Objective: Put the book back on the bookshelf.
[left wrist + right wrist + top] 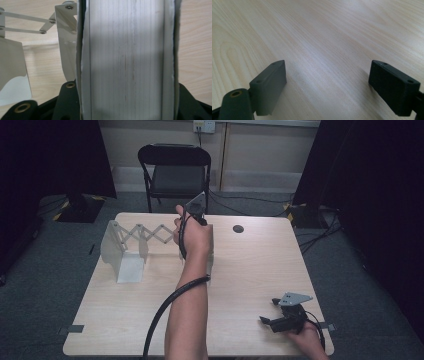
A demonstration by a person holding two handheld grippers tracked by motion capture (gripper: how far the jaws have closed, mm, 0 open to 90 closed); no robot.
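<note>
Your left gripper (pixel 198 209) sits over the far middle of the table (pixel 250 270), at the right end of the expandable metal rack (pixel 131 245). In the left gripper view its jaws stand on either side of the rack's pale end panel (pixel 127 60), pressed against both edges, so it is clamped on that panel. The panel runs upright through that view, with faint vertical streaks down its face.

The rack stands on the left half of the table. Its scissor links (pixel 150 232) stretch between a curved plate at the left end (pixel 112 247) and the end you grip. In the left gripper view, the links (pixel 25 23) and another shiny plate (pixel 66 42) lie just beside the panel.

Your right gripper (pixel 282 316) rests low at the near right corner of the table, well apart from the rack. Its jaws are spread wide, bare wood grain between them, holding nothing.

A black folding chair (pixel 175 172) stands beyond the far edge. A dark round spot (pixel 238 228) marks the table near the far right.
</note>
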